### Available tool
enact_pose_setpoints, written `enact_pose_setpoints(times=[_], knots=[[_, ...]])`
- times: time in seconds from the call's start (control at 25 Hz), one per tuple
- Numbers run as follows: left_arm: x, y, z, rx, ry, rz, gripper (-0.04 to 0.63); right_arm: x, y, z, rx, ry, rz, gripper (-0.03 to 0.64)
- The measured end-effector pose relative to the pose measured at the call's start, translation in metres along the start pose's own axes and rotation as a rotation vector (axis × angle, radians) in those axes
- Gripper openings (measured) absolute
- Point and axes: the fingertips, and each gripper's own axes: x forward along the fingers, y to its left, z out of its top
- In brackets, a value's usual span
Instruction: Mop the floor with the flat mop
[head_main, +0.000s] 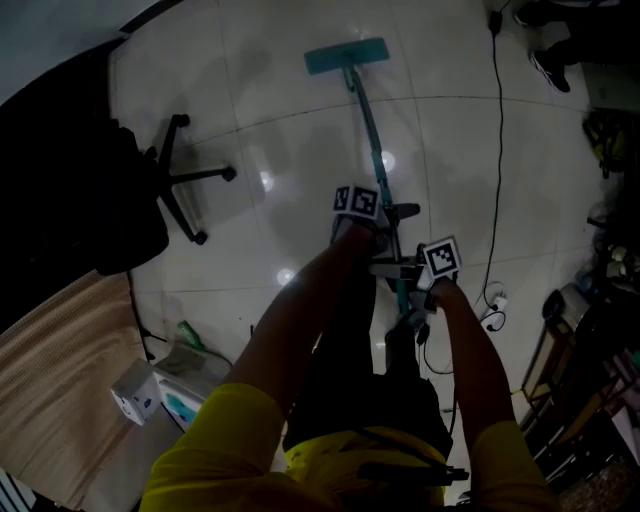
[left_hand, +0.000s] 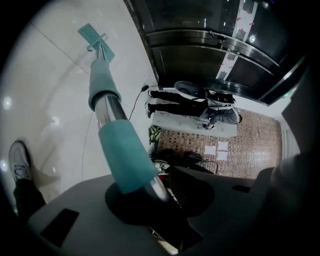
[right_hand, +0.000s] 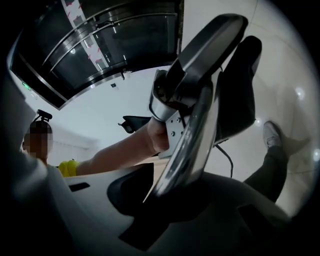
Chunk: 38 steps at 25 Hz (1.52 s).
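The flat mop's teal head (head_main: 345, 56) rests on the pale tiled floor far ahead, and its pole (head_main: 372, 140) slopes back toward me. My left gripper (head_main: 362, 222) is shut on the pole higher up the floor side. In the left gripper view the jaws close on the chrome pole just under a teal sleeve (left_hand: 125, 155), with the mop head (left_hand: 95, 37) at the far end. My right gripper (head_main: 425, 280) is shut on the pole nearer me. The right gripper view has the chrome pole (right_hand: 192, 145) passing between its jaws, with the left gripper's body (right_hand: 205, 60) above.
A black office chair (head_main: 185, 185) stands left of the mop. A black cable (head_main: 497, 150) runs down the right side to a power strip (head_main: 492, 310). A wooden desk (head_main: 50, 370) with a white box (head_main: 135, 392) is at the lower left. Clutter lines the right edge.
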Motion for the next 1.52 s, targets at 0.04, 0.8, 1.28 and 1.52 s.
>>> enact_pose_setpoints(times=[0.04, 0.8, 1.28, 1.52], knots=[[0.001, -0.002, -0.020, -0.009, -0.005, -0.013, 0.126, -0.001, 0.002, -0.020, 0.010, 0.000, -0.003, 0.092], [0.015, 0.004, -0.062, -0.046, 0.017, -0.011, 0.118, -0.025, -0.018, -0.049, -0.059, -0.027, -0.045, 0.101], [-0.017, -0.070, -0.044, -0.022, 0.005, -0.071, 0.153, 0.004, 0.072, -0.037, -0.022, -0.024, 0.019, 0.123], [-0.037, -0.129, -0.132, -0.050, -0.029, -0.084, 0.152, 0.002, 0.128, -0.134, -0.005, 0.035, -0.009, 0.124]])
